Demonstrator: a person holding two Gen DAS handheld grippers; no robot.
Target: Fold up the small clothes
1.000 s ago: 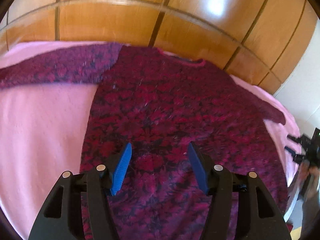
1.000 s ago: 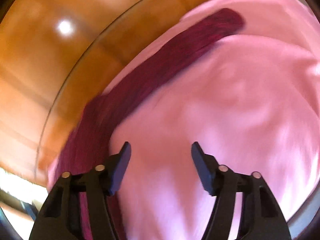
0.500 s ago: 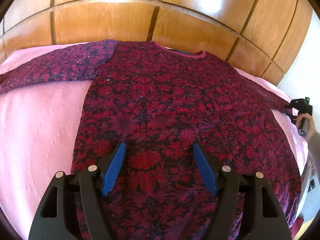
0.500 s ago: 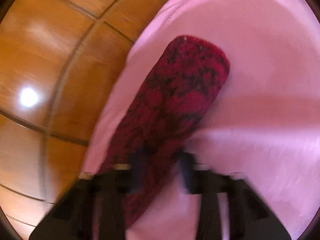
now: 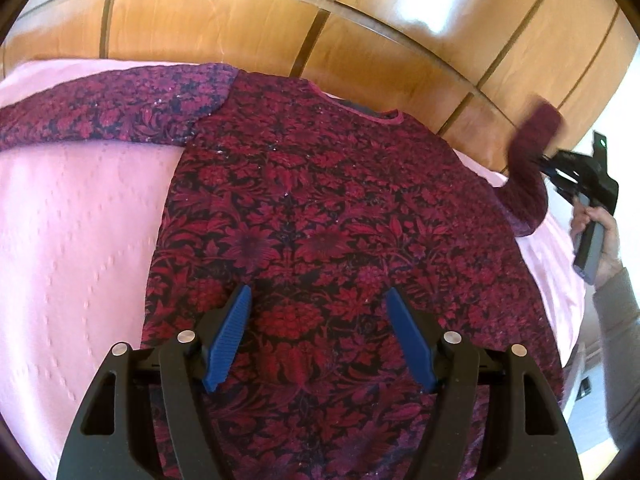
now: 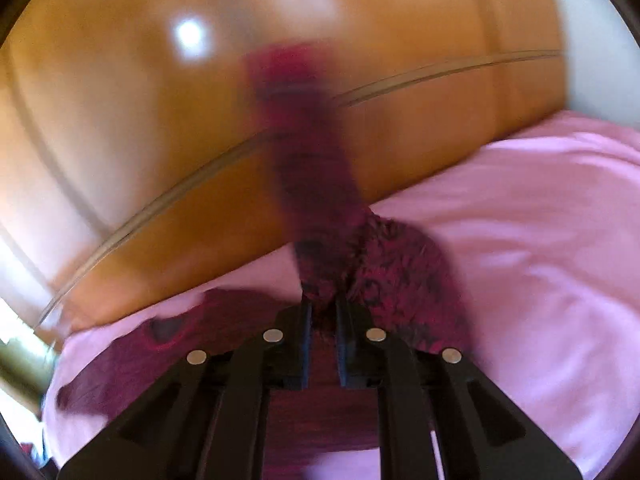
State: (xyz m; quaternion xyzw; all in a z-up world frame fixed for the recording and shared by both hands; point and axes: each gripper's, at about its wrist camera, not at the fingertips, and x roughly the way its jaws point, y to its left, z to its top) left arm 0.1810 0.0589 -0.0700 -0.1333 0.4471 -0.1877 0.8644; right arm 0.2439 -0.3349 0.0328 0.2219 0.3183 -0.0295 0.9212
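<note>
Folding has reached its first sleeve: the right hand-held gripper (image 6: 322, 312) has just clamped its jaws on the right sleeve (image 5: 528, 168) near the cuff, and that sleeve stands lifted off the bed (image 5: 72, 240), its end blurred in the air. Nearest the left camera, the left hand-held gripper (image 5: 318, 336) hovers with blue pads (image 5: 230, 338) spread wide and nothing between them, above the lower middle of the sweater (image 5: 320, 220), not clearly touching it. The sweater, dark red with a floral pattern, lies flat and face up on the pink bed, hem toward the near edge and collar (image 5: 360, 110) toward the far edge, running close to the bed's right edge. Its left sleeve (image 5: 112, 114) stretches straight out along the far edge toward the left corner, still unfolded. Judging from this, the next move calls for carrying the gripped sleeve inward across the body and laying it flat, perhaps with the left gripper pressing the fabric so the body does not drag along. Beyond the far edge stands a glossy wooden headboard (image 5: 280, 28), close behind the raised sleeve, so the swing should stay low and inward. At the right edge, a hand (image 5: 600, 240) holds the right gripper's handle; nothing else lies on the bed.
</note>
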